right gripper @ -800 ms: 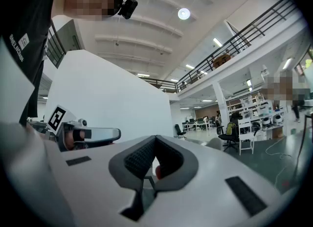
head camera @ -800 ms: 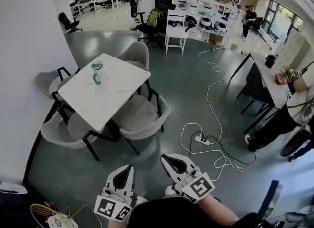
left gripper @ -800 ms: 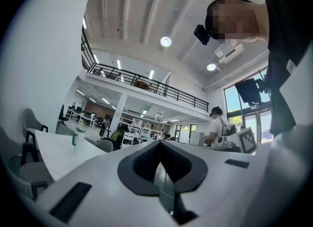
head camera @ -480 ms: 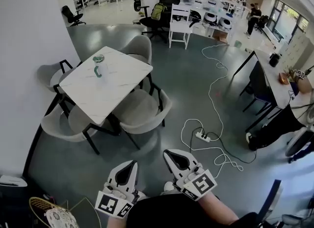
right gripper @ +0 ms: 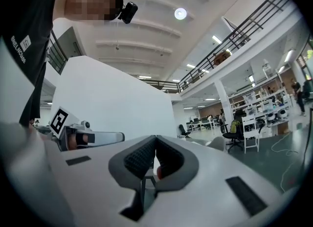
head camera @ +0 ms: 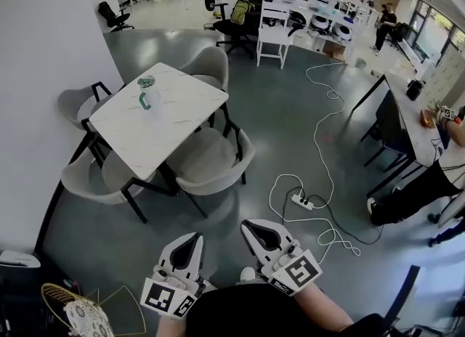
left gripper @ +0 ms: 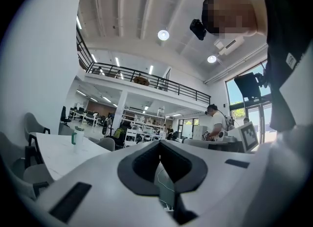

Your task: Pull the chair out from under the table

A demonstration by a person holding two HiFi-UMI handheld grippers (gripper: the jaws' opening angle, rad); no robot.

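Observation:
A white marble-look table (head camera: 156, 121) stands at the left in the head view, with several grey shell chairs tucked under it. The nearest chair (head camera: 211, 165) sits at its right-hand front side, another chair (head camera: 91, 179) at its near left. A clear bottle with a green lid (head camera: 147, 96) stands on the table, also seen as the bottle (left gripper: 77, 136) in the left gripper view. My left gripper (head camera: 190, 240) and right gripper (head camera: 256, 228) are held close to my body, well short of the chairs. Both are shut with nothing between the jaws.
A white cable and power strip (head camera: 299, 201) lie on the grey floor to the right of the chairs. A dark desk (head camera: 407, 121) with a seated person stands at the right. A white wall (head camera: 36, 74) runs along the left. Office desks and chairs fill the back.
The view has drifted slightly, so the table and chairs sit a bit further right and lower. Both grippers stay shut near my body.

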